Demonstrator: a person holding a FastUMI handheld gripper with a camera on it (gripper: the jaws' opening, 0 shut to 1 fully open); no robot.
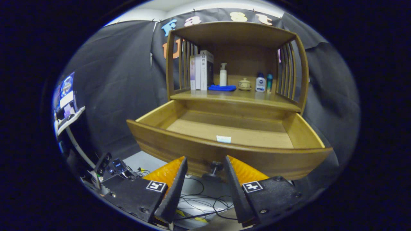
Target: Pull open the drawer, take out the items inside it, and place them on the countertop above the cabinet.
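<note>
A curved-front brown wooden drawer [224,150] stands pulled well out of a wooden cabinet. The gripper [205,166] hovers at the drawer's front, its two fingers spread apart either side of the small dark round knob [215,166], not touching it. Inside the drawer, near its front wall, lies one small flat pale blue-white packet [223,139]. Above the drawer, the wooden countertop [273,100] carries books, a blue cloth and bottles. The opening step looks finished; taking out the packet comes next. That likely calls for lifting the gripper over the drawer's front and reaching down onto the packet.
</note>
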